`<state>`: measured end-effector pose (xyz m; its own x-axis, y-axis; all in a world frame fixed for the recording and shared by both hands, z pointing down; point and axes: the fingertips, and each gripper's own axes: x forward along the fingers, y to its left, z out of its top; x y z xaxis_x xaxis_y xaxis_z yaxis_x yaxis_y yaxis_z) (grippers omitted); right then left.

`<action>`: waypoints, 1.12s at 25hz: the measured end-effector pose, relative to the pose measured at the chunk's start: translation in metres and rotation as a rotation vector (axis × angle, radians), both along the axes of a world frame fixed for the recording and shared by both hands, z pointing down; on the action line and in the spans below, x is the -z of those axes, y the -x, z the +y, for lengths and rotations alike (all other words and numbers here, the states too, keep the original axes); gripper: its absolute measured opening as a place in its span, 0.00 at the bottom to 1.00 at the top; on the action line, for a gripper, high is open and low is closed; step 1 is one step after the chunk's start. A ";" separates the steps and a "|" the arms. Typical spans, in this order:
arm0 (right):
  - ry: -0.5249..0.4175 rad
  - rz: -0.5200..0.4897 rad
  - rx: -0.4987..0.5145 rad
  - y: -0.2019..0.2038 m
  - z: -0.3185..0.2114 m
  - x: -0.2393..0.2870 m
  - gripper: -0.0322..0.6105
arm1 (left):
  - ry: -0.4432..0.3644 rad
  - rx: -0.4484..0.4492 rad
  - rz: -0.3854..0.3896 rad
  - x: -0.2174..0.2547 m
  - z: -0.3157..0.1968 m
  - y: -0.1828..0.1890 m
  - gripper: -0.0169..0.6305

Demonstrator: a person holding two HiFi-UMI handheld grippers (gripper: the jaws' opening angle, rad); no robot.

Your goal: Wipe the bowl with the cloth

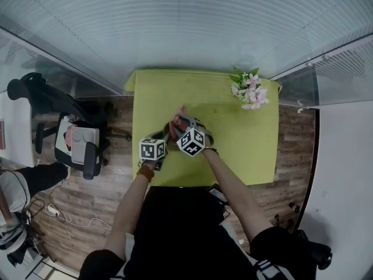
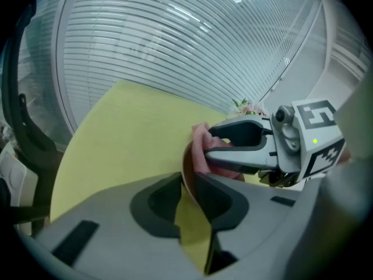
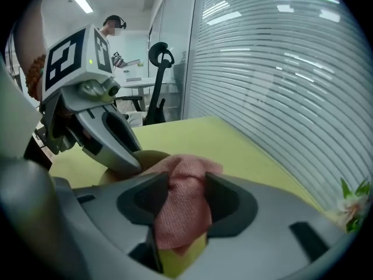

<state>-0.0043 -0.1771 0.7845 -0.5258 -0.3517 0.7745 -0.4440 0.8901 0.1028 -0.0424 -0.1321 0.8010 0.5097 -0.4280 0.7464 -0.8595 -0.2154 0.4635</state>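
Note:
A brownish bowl [image 2: 189,159] stands on the green table [image 1: 245,147] in front of me. My left gripper [image 2: 187,186] is shut on the bowl's near rim, which shows as a thin edge between its jaws. A pink cloth [image 3: 182,200] is bunched between the jaws of my right gripper [image 3: 182,196], which presses it from both sides. In the left gripper view the right gripper [image 2: 211,146] holds the cloth [image 2: 201,150] over the bowl's rim. In the head view both grippers meet at the table's middle, the left gripper [image 1: 165,135] beside the right gripper [image 1: 180,123].
A bunch of pink and white flowers [image 1: 249,91] lies at the table's far right corner. An office chair [image 1: 76,139] stands on the wooden floor to the left. A glass wall with blinds runs behind the table.

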 end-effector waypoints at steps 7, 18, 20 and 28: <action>0.057 0.057 0.005 0.003 0.000 -0.023 0.24 | 0.004 0.019 -0.006 -0.003 0.000 -0.003 0.14; -0.053 -0.112 -0.027 0.017 0.012 0.076 0.14 | -0.278 0.006 0.034 0.082 -0.011 0.016 0.06; -0.138 -0.154 -0.012 0.021 0.017 0.123 0.15 | -0.428 -0.038 0.030 0.127 -0.009 0.019 0.06; -0.553 -0.078 0.147 0.042 0.038 0.260 0.18 | -0.917 -0.211 -0.156 0.287 0.012 0.021 0.05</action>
<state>-0.0467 -0.1393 0.5249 -0.6474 -0.6124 0.4536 -0.3448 0.7662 0.5422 -0.0630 -0.1205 0.5144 0.5666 -0.7908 0.2315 -0.7992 -0.5958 -0.0793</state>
